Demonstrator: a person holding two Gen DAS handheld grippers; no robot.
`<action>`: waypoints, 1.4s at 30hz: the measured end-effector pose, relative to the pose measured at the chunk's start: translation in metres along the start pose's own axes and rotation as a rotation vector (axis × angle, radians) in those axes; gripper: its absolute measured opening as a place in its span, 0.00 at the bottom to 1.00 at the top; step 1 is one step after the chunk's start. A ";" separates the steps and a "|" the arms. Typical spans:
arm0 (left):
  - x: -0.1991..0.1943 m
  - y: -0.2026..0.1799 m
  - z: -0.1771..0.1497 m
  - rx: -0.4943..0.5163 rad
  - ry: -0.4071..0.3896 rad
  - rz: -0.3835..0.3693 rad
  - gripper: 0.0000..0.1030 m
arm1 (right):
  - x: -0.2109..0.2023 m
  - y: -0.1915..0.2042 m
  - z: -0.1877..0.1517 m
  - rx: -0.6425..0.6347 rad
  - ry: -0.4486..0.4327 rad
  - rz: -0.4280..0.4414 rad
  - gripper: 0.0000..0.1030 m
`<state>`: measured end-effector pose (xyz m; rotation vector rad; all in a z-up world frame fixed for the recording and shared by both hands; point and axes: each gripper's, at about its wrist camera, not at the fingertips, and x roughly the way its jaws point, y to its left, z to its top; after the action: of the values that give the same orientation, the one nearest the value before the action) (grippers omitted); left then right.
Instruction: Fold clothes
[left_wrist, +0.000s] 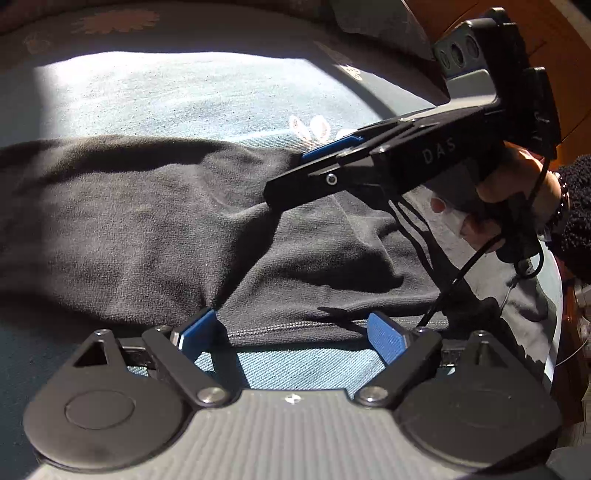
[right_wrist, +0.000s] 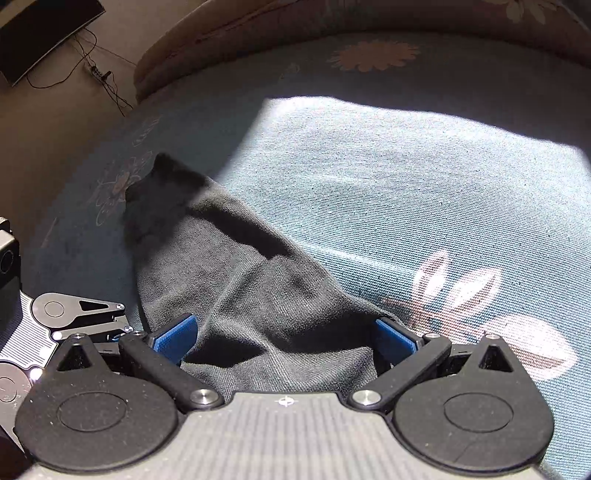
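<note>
Left hand-held gripper (left_wrist: 291, 328): jaws spread wide, nothing pinched, the hem of the dark garment (left_wrist: 147, 221) just ahead between the pads. Right hand-held gripper (right_wrist: 286, 338): jaws likewise apart, cloth lying loose between them. Garment lies on the blue floral bedspread (right_wrist: 406, 166), long axis running away leftward. Left view alone shows the person's hand (left_wrist: 498, 199); right view alone shows the garment's far tip.
</note>
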<state>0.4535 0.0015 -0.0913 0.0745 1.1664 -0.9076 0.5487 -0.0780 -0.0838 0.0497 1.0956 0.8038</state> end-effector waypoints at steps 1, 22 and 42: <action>0.000 0.000 0.000 0.000 -0.002 -0.002 0.86 | -0.004 0.000 0.001 0.012 0.007 -0.002 1.00; -0.014 -0.009 0.006 0.027 -0.048 0.000 0.87 | -0.038 0.005 -0.007 0.095 -0.070 -0.081 1.00; 0.049 -0.033 0.067 0.151 -0.002 -0.008 0.86 | -0.092 -0.049 -0.114 0.308 -0.129 -0.429 1.00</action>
<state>0.4879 -0.0813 -0.0894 0.1919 1.0957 -1.0016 0.4645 -0.2074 -0.0885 0.1188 1.0503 0.2412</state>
